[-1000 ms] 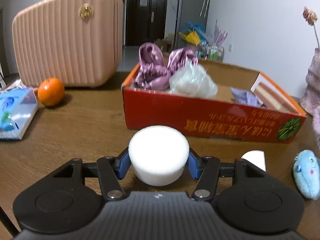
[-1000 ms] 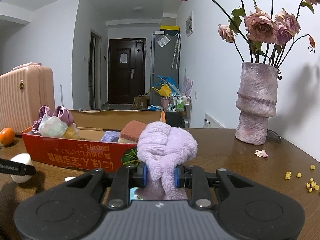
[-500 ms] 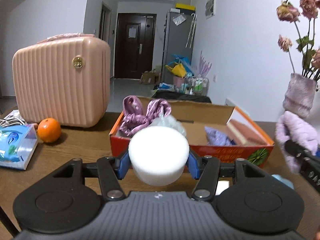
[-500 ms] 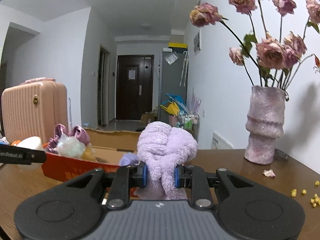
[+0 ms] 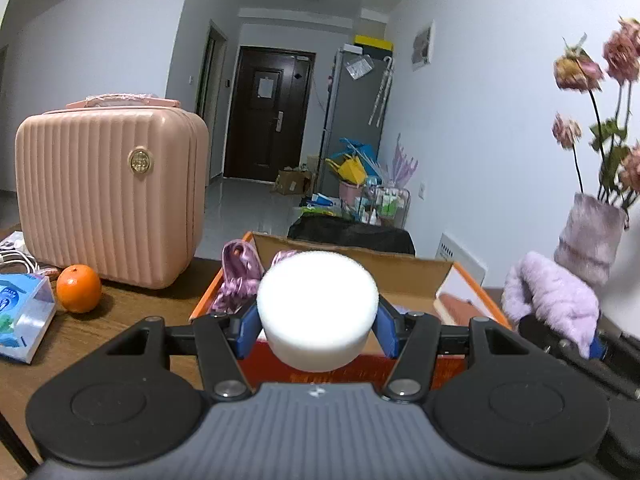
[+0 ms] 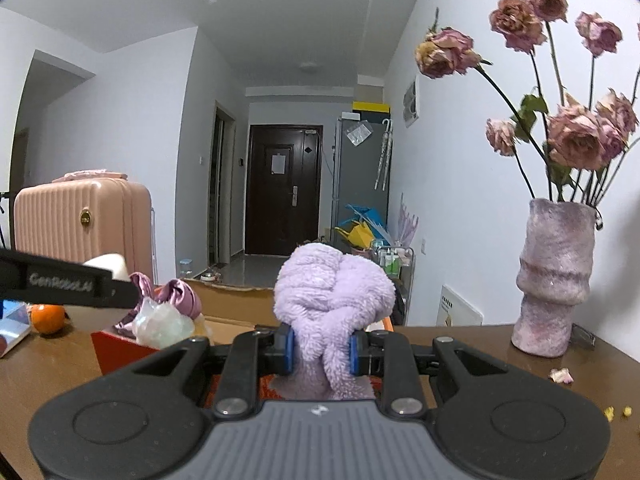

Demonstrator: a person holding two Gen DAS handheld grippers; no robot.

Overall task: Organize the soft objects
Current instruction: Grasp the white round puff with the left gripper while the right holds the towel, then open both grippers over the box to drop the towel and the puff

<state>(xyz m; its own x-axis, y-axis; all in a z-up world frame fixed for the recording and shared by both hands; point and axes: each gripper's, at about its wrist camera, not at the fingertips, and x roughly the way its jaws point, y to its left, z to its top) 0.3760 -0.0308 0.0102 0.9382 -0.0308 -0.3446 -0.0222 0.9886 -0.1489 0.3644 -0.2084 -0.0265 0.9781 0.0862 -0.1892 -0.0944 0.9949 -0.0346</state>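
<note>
my left gripper (image 5: 318, 322) pinches the white sponge (image 5: 317, 312); my right gripper (image 6: 320, 350) clamps the lilac towel (image 6: 334, 300). both hang just short of the red box (image 6: 116, 350), which already holds purple satin pieces (image 6: 180, 300). two drops left, i judge.

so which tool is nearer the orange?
Left. The left tool, shut on the white sponge, has the orange close on its left. The right tool, gripping the purple towel, sits farther right, nearer the vase.
</note>
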